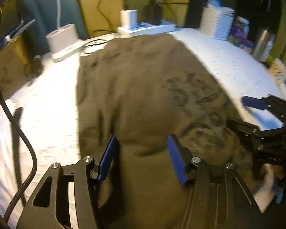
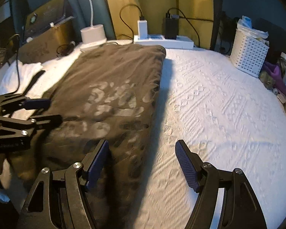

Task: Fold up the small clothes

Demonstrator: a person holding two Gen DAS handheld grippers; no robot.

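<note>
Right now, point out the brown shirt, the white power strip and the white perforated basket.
brown shirt [image 2: 112, 80]: right wrist view, on the flat cloth above the print.
white power strip [image 2: 177, 42]: right wrist view, on its bare right end.
white perforated basket [image 2: 247, 55]: right wrist view, on its front wall.

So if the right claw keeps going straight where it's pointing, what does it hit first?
Probably the white textured cover, just right of the brown garment. The right claw is open and nothing stands in between, though depth is unclear.
</note>
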